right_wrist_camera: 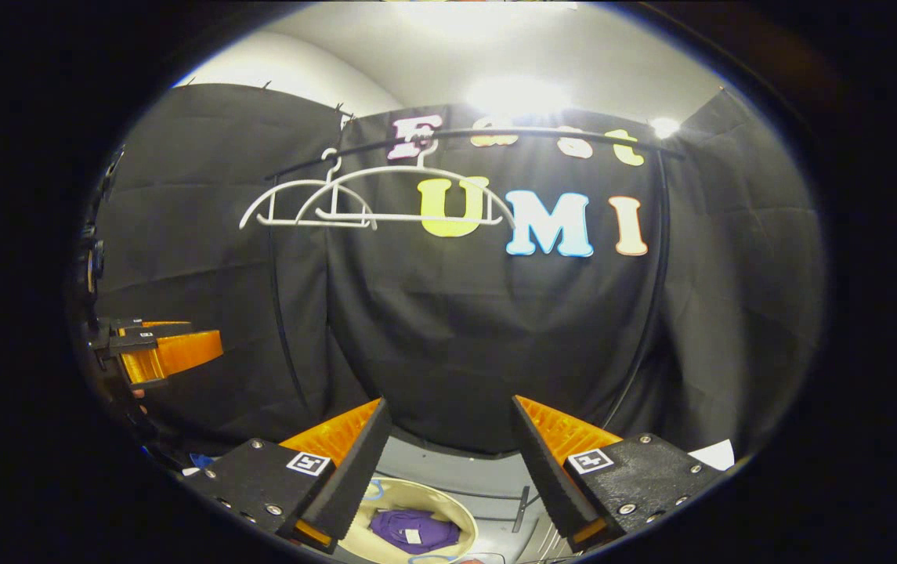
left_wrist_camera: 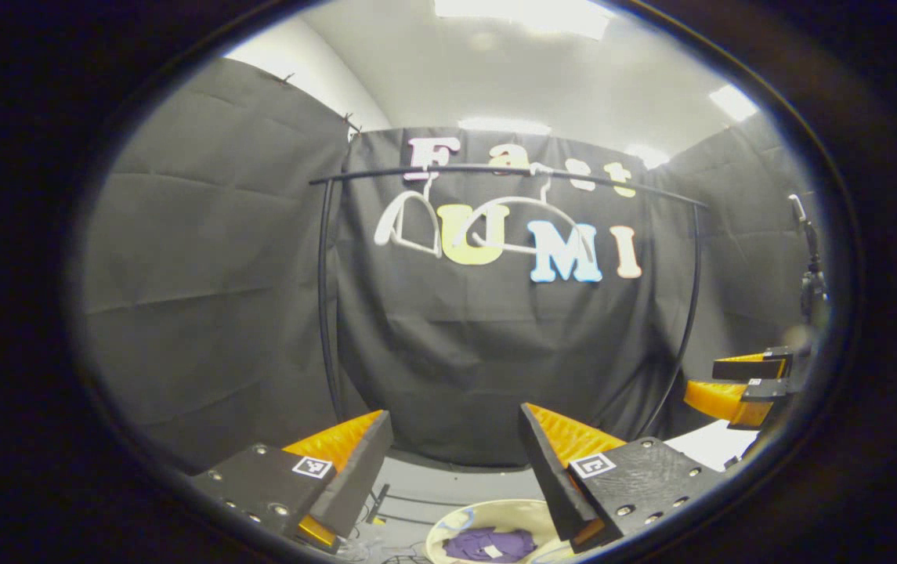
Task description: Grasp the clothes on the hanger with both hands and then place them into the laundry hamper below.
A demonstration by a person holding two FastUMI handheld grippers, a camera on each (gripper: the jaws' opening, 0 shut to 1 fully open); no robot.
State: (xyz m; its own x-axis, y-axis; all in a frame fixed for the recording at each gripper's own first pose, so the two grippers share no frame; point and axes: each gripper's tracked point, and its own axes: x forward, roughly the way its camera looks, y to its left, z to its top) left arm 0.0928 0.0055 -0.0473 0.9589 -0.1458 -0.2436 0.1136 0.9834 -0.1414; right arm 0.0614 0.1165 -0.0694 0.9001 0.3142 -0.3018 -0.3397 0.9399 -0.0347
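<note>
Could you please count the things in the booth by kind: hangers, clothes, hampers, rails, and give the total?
Hangers: 2, bare, one beside the other
Clothes: 1, the purple garment
Hampers: 1, the laundry hamper, holding the garment
Rails: 1, the black rail
Total: 5

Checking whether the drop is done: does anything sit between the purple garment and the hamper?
Nothing visible does: the purple garment already lies inside the hamper, below both open grippers, and the hangers hang bare.

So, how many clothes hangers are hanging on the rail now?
2. Both white plastic hangers hang bare on the thin black rail: the far-left hanger sits towards the rail's left end, and the inner hanger partly overlaps it on the right. None seems hidden.
</note>
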